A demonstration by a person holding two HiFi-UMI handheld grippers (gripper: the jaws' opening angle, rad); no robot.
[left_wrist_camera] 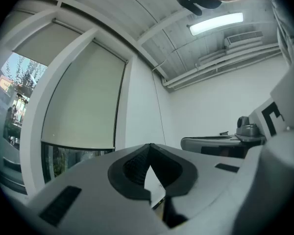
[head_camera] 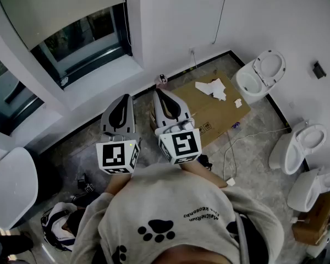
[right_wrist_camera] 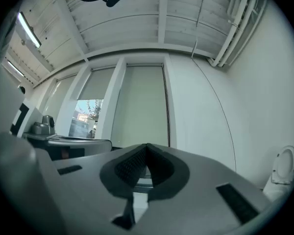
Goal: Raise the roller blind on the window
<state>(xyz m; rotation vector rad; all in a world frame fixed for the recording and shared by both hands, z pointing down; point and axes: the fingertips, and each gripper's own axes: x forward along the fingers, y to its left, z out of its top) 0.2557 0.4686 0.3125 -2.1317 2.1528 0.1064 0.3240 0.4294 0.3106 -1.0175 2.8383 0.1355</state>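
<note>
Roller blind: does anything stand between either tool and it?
Nothing visible does. The left tool and the right tool, both shut and empty, point toward the roller blind across open air.

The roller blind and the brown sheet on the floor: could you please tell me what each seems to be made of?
Roller blind: probably matte off-white fabric; it hangs flat and shows no shine. Brown sheet: likely cardboard, going by its dull tan surface and the small dark printed marks near one edge.

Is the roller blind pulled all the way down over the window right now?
No, in the head view the roller blind ends partway down, and a strip of bare window glass shows below its bottom edge.
</note>
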